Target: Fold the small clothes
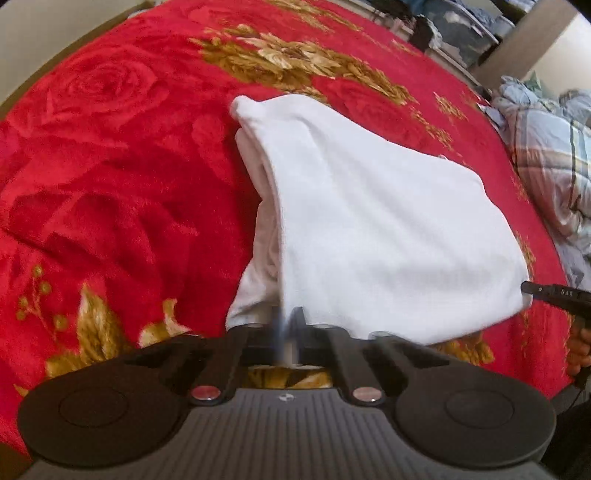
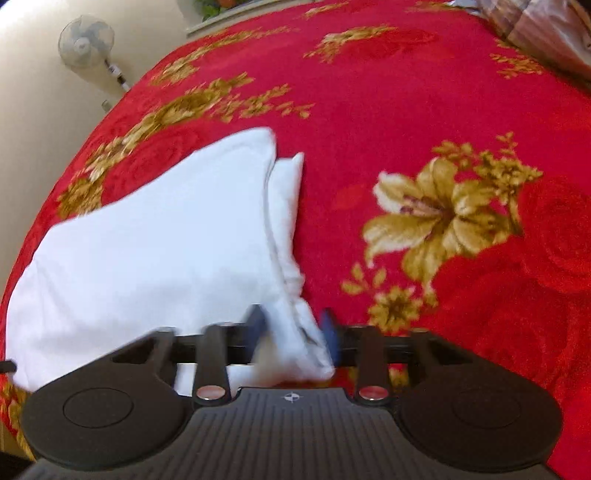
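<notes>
A small white garment (image 1: 369, 229) lies partly folded on the red flowered blanket (image 1: 110, 166), its near edge lifted. My left gripper (image 1: 286, 328) is shut on the garment's near left corner. In the right wrist view the same white garment (image 2: 155, 251) stretches away to the left. My right gripper (image 2: 295, 332) has its blue fingers (image 2: 255, 325) closed around the garment's near right corner, with cloth bunched between them. The right gripper's tip (image 1: 546, 295) also shows at the right edge of the left wrist view, beside the cloth.
The red blanket (image 2: 406, 110) covers the bed all around. A crumpled plaid quilt (image 1: 546, 155) lies at the bed's far right. Storage bins with clothes (image 1: 465, 29) stand beyond the bed. A standing fan (image 2: 86, 40) is by the wall.
</notes>
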Tool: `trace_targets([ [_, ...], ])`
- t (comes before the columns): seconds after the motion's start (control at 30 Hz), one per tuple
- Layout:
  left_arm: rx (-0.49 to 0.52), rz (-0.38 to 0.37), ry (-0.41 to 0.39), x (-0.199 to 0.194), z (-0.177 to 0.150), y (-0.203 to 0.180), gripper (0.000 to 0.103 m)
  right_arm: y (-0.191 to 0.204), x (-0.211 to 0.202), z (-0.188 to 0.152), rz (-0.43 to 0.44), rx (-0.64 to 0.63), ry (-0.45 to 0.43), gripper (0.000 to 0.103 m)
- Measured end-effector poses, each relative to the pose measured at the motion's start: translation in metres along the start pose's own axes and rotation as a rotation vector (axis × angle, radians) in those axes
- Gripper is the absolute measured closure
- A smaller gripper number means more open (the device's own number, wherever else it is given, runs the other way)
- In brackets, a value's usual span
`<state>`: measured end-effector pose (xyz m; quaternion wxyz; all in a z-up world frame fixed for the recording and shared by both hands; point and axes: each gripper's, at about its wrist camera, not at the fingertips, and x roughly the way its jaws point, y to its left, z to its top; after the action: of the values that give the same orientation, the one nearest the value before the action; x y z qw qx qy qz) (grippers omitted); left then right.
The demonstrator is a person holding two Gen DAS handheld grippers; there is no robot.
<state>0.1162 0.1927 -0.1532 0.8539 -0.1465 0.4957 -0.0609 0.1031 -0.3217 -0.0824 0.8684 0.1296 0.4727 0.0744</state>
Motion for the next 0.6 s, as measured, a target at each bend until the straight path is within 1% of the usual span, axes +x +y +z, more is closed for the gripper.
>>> trace_targets([
  [0.03,0.006,-0.002,-0.037,-0.008,0.001,0.000,0.100,0.001,-0.003,-0.001,0.008,-0.004,-0.002,0.095],
  [0.1,-0.033,-0.057,-0.122,-0.029,0.004,0.007,0.100,-0.002,-0.020,0.001,0.048,0.020,-0.054,0.098],
  [0.13,-0.054,-0.078,-0.146,-0.037,0.004,0.011,0.100,-0.005,-0.032,0.003,0.078,0.044,-0.096,0.100],
  [0.17,-0.058,-0.073,-0.145,-0.039,0.002,0.013,0.100,-0.009,-0.042,0.003,0.100,0.061,-0.128,0.100],
  [0.2,-0.053,-0.055,-0.119,-0.037,0.000,0.014,0.100,-0.012,-0.048,0.004,0.105,0.074,-0.141,0.100],
  [0.23,-0.047,-0.035,-0.079,-0.031,-0.003,0.014,0.100,-0.014,-0.048,0.002,0.098,0.078,-0.129,0.100],
  [0.27,-0.036,-0.013,-0.017,-0.020,-0.006,0.014,0.100,-0.017,-0.042,-0.001,0.078,0.077,-0.094,0.100],
  [0.33,0.000,0.014,0.078,-0.002,-0.011,0.009,0.099,-0.020,-0.020,-0.012,0.016,0.066,0.020,0.100],
  [0.37,0.009,0.026,0.086,0.000,-0.009,0.007,0.098,-0.021,-0.012,-0.016,0.003,0.057,0.058,0.100],
  [0.4,0.007,0.032,0.065,-0.003,-0.007,0.006,0.097,-0.020,-0.009,-0.018,-0.008,0.041,0.074,0.099],
  [0.43,0.003,0.034,0.020,-0.010,-0.003,0.006,0.096,-0.018,-0.011,-0.017,-0.019,0.025,0.060,0.097],
  [0.47,0.004,0.030,-0.042,-0.021,0.001,0.005,0.093,-0.015,-0.017,-0.016,-0.034,0.002,0.027,0.097],
  [0.5,0.008,0.019,-0.094,-0.030,0.005,0.003,0.083,-0.009,-0.026,-0.014,-0.056,-0.035,-0.032,0.095],
  [0.53,0.012,0.001,-0.136,-0.036,0.007,0.002,0.076,-0.005,-0.035,-0.013,-0.067,-0.070,-0.093,0.090],
  [0.57,0.011,-0.027,-0.163,-0.040,0.009,-0.001,0.076,0.000,-0.042,-0.012,-0.063,-0.093,-0.147,0.085],
  [0.6,0.011,-0.055,-0.166,-0.040,0.010,-0.005,0.076,0.002,-0.046,-0.009,-0.041,-0.100,-0.177,0.075],
])
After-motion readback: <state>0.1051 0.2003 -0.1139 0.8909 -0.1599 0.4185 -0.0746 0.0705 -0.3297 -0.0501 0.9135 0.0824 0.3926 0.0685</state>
